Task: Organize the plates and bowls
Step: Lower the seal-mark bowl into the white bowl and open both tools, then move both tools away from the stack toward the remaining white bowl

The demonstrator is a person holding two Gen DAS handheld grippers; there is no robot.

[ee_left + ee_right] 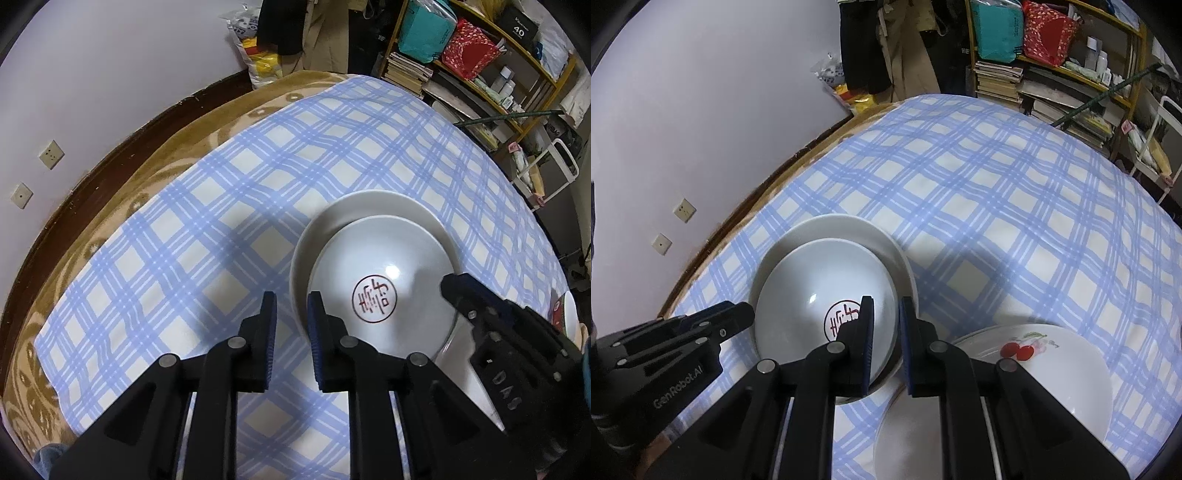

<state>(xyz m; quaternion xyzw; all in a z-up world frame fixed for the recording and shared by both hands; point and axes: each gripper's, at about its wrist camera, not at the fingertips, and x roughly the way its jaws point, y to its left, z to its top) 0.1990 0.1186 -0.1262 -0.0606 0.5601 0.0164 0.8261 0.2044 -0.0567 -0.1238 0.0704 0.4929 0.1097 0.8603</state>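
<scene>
A white bowl with a red round seal sits nested in a larger plain white bowl on the blue checked cloth. My left gripper is open and empty, just left of the stack's near rim; it also shows in the right wrist view. My right gripper straddles the seal bowl's right rim with a narrow gap between the jaws; whether the pads touch the rim is unclear. It shows in the left wrist view. A white plate with cherries lies at the right.
The blue checked cloth covers a bed over a tan blanket. Another white plate lies under my right gripper. Shelves with books and bags stand beyond the far edge. A wall with sockets is at the left.
</scene>
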